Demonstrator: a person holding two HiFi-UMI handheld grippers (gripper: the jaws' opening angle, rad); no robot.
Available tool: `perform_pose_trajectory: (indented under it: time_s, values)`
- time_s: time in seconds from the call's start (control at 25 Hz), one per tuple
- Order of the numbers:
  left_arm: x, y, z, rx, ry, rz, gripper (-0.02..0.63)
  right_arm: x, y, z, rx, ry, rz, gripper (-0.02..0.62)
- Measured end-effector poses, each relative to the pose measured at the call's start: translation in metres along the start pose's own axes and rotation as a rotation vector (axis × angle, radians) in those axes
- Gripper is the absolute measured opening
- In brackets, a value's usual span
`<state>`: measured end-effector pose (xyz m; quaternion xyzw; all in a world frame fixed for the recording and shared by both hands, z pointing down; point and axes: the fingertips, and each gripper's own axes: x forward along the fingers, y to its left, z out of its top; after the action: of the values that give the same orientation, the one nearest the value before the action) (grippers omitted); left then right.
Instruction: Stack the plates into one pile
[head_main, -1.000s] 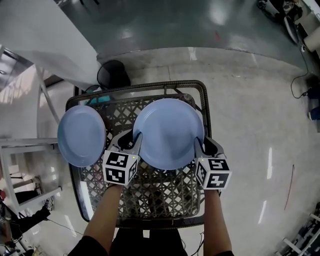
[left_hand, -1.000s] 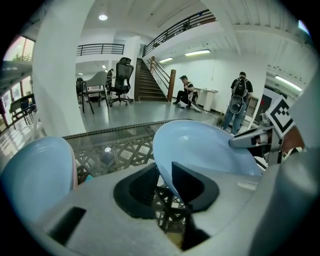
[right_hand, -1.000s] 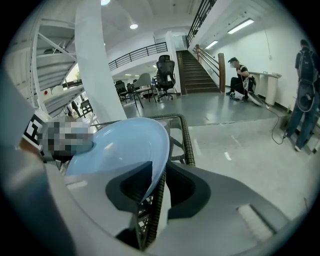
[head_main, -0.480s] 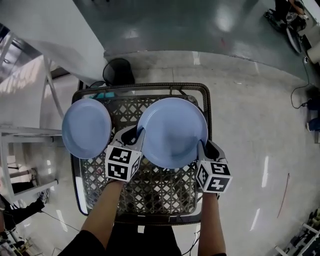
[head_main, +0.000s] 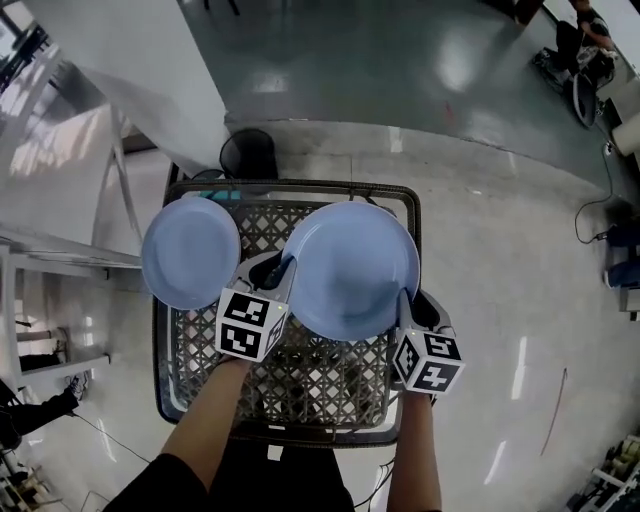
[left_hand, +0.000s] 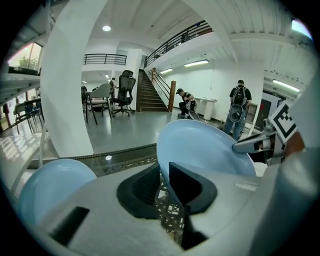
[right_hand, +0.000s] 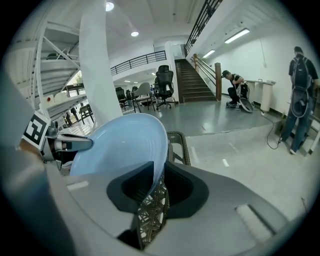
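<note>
The left gripper (head_main: 284, 270) gripped the left rim of the large plate (head_main: 350, 270). In the left gripper view, its jaws had just been closing and stood narrowly apart, pads pressed on the rim between them (left_hand: 165, 184).

The right gripper (head_main: 404, 300) gripped the opposite, right rim. Its jaws had likewise just been closing onto the rim and clamped it at a narrow gap (right_hand: 159, 182).

The large plate (pale blue, round) was held between both grippers over the right part of the woven table (head_main: 300, 385).

The small plate (head_main: 190, 250), of the same blue, sat at the table's left side. It overhung the left edge and lay beside the large plate, not touching it.
</note>
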<state>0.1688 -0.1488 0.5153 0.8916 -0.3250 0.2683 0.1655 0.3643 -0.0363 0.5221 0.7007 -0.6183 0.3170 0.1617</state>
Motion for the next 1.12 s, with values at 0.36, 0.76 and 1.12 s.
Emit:
perform_pose_trajectory:
  time_s: [0.36, 0.76, 1.12]
  values:
    - [-0.038, 0.011, 0.022, -0.005, -0.053, 0.028, 0.055, -0.021, 0.027, 0.026, -0.032, -0.041, 0.016, 0.075]
    - [-0.085, 0.067, 0.011, -0.052, -0.070, 0.118, 0.052, -0.004, 0.094, 0.035, -0.082, -0.032, 0.100, 0.075]
    - [-0.147, 0.140, -0.025, -0.134, -0.082, 0.250, 0.046, 0.026, 0.188, 0.029, -0.157, -0.007, 0.223, 0.077]
